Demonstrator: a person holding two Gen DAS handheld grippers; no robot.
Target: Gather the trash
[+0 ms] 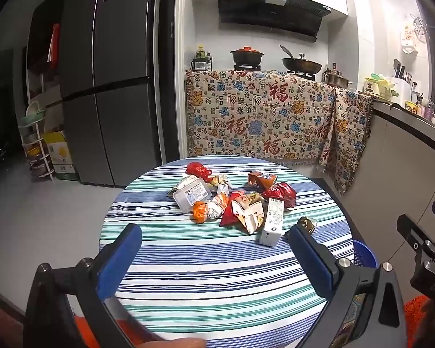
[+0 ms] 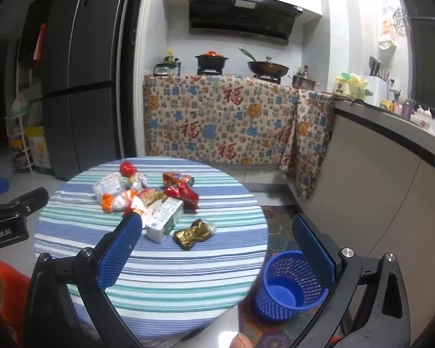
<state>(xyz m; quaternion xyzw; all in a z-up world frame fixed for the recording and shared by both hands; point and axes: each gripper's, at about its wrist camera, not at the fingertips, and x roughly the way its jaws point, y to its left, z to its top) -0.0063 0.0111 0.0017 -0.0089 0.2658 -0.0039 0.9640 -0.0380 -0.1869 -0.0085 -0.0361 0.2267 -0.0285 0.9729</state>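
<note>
A pile of trash lies on a round table with a striped cloth (image 1: 188, 261): a white carton (image 1: 272, 221), a clear plastic tray (image 1: 192, 194), red wrappers (image 1: 279, 192), an orange wrapper (image 1: 199, 211) and a gold wrapper (image 2: 195, 233). The carton also shows in the right wrist view (image 2: 163, 220). A blue mesh bin (image 2: 287, 284) stands on the floor right of the table. My left gripper (image 1: 214, 242) is open and empty, short of the pile. My right gripper (image 2: 217, 232) is open and empty above the table's right edge.
A grey fridge (image 1: 107, 72) stands at the left. A counter draped with a patterned cloth (image 1: 261, 116) holds pots at the back. A kitchen counter (image 2: 391, 145) runs along the right. A patterned mat (image 2: 278, 232) covers the floor by the bin.
</note>
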